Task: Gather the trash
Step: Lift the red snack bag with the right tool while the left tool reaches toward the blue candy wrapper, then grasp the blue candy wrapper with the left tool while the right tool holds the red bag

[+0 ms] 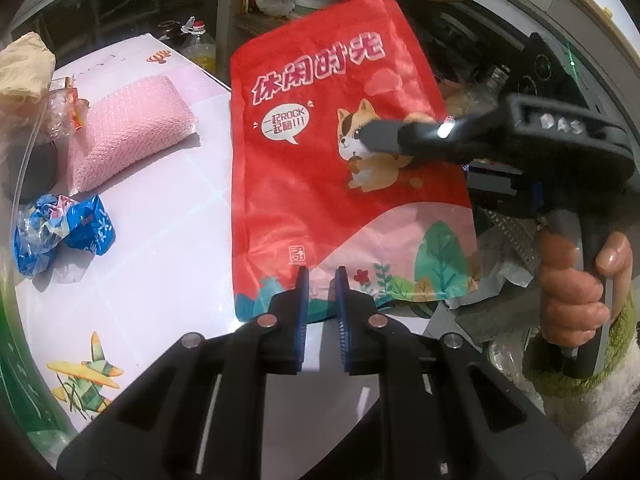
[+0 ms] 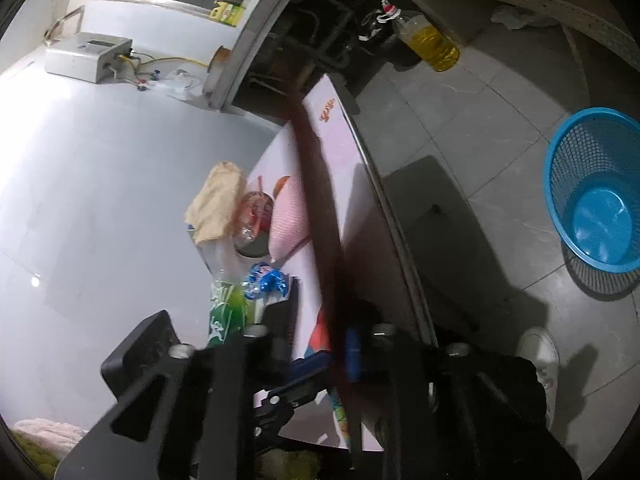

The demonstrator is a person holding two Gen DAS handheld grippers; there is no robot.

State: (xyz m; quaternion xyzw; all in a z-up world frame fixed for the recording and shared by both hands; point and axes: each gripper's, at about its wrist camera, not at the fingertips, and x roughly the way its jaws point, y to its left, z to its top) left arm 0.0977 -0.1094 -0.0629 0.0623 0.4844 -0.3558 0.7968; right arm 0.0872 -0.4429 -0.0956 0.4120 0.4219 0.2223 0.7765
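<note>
A red snack bag (image 1: 320,168) with a cartoon dog hangs upright over the table's right edge. My right gripper (image 1: 376,136) is shut on it from the right, at the dog picture. In the right wrist view the bag shows edge-on as a dark strip (image 2: 320,208) running between the fingers (image 2: 352,352). My left gripper (image 1: 320,276) sits just below the bag's lower edge with jaws slightly apart and nothing between them. A crumpled blue wrapper (image 1: 60,232) lies on the table at the left; it also shows in the right wrist view (image 2: 266,280).
On the white table (image 1: 168,216) lie a pink sponge (image 1: 124,132), a clear crumpled wrapper (image 1: 64,108) and a yellowish cloth (image 1: 24,68). A green bottle (image 2: 226,312) stands near the table edge. A blue mesh basket (image 2: 596,192) stands on the floor at right, with an oil bottle (image 2: 432,40) beyond.
</note>
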